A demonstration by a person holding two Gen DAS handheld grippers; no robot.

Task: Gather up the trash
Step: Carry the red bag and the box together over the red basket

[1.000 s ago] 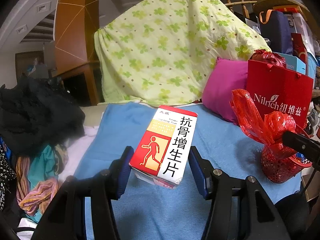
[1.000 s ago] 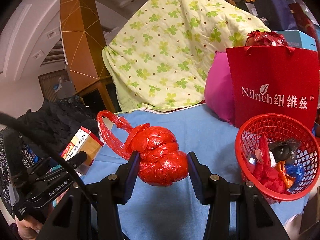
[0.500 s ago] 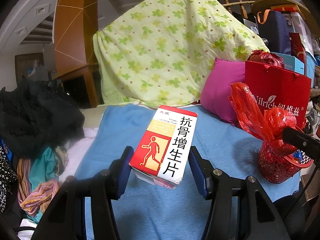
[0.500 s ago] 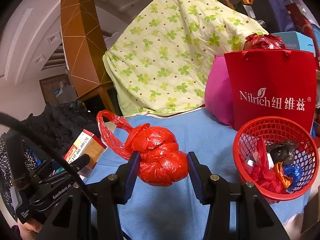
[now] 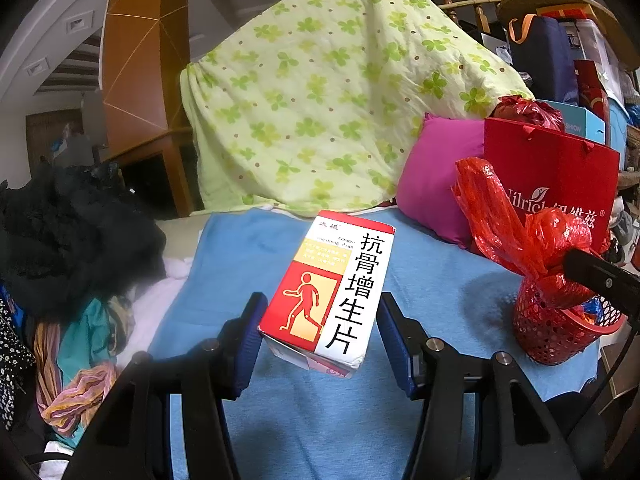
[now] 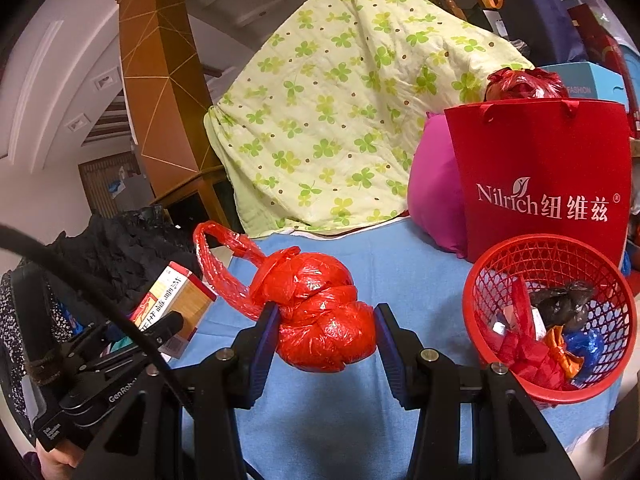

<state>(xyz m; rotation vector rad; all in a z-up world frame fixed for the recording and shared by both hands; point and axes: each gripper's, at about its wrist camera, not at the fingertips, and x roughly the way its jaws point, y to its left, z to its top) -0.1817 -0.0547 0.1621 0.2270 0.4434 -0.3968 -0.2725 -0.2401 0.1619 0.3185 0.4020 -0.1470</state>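
Left wrist view: left gripper [image 5: 320,334] clamps the medicine box [image 5: 330,290] at centre; right gripper [image 6: 325,330] pinches the red plastic bag [image 6: 320,316] beside the red basket [image 6: 480,280].

Dim indoor light, sharp focus, strong fisheye edge distortion.

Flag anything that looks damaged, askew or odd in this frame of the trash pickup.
The medicine box in the left gripper is tilted, with its near bottom flap torn open. The knotted red plastic bag in the right gripper has a loose handle loop trailing left. The red mesh basket stands upright; nothing has spilled.
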